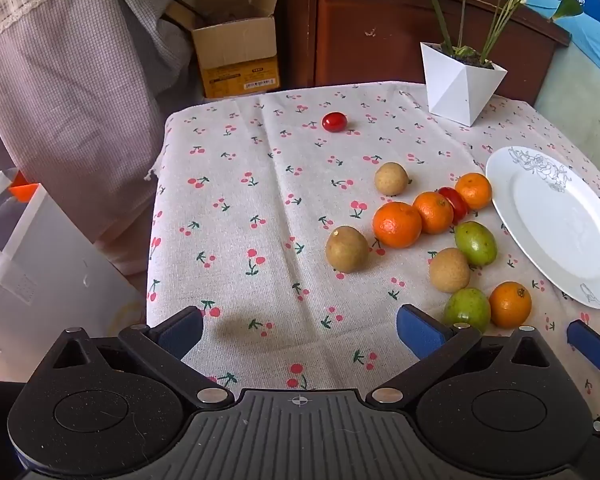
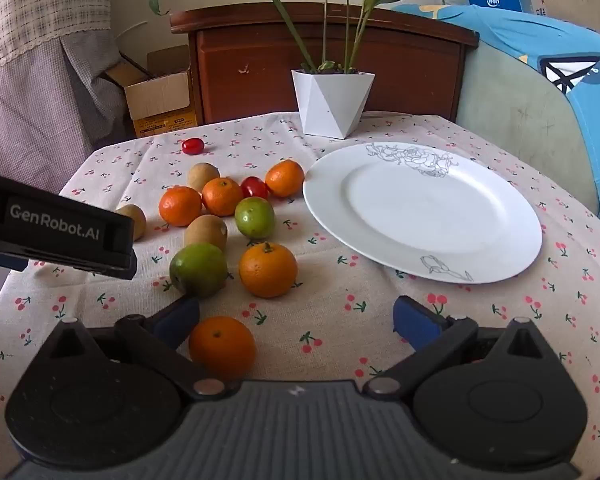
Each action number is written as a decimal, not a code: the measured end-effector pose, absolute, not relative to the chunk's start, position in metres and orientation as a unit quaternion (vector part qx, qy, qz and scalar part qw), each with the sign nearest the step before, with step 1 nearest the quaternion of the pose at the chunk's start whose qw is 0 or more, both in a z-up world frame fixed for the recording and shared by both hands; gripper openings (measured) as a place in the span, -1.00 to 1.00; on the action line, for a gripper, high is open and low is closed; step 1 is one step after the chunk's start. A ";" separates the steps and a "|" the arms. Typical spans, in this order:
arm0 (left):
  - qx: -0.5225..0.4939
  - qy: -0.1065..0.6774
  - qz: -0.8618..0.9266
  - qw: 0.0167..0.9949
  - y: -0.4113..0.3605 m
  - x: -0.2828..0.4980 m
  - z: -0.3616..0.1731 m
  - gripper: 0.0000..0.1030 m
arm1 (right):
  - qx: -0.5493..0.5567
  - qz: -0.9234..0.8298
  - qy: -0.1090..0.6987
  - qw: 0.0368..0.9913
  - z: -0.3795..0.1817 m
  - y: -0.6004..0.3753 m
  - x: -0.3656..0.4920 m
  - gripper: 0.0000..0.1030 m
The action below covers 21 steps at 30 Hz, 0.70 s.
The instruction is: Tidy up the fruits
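plate (image 2: 420,208): bare, right bench edge, awaits fruit
oranges (image 2: 268,269): loose beside it
left tongs (image 1: 300,330): spread wide, empty
right tongs (image 2: 296,322): wide apart, nothing gripped; nearest orange (image 2: 222,346) between

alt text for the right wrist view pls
The open right gripper hovers over a cherry-print tablecloth, nothing held, an orange beside its left finger. Ahead lie more oranges, green and tan fruits and red tomatoes, left of an empty white plate; a potted plant stands behind.
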State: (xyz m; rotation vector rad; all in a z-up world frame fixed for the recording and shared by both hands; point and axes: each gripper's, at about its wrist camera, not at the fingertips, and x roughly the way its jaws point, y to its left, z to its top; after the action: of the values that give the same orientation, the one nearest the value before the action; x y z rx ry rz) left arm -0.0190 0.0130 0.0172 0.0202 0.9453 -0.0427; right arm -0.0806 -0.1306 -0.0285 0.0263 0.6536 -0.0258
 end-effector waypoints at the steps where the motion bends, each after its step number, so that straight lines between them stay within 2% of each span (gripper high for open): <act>1: 0.012 0.454 -0.021 0.891 0.012 -0.020 0.018 1.00 | 0.013 -0.013 0.321 0.947 -0.029 -0.131 -0.081 0.99; 7: 0.034 0.448 -0.025 0.893 0.008 -0.030 0.020 1.00 | 0.012 -0.008 0.332 0.943 -0.025 -0.131 -0.086 0.99; 14: 0.033 0.450 -0.018 0.892 0.014 -0.037 0.024 1.00 | 0.027 -0.019 0.409 0.912 -0.012 -0.131 -0.077 0.99; 21: 0.030 0.448 -0.012 0.894 0.015 -0.039 0.031 1.00 | 0.116 -0.033 0.450 0.885 -0.003 -0.148 -0.074 0.98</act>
State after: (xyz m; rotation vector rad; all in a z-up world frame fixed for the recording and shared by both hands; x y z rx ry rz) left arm -0.0393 0.0155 0.0308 0.0625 0.9288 -0.0253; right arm -0.0744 -0.1480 -0.0031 0.2406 0.9370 -0.0688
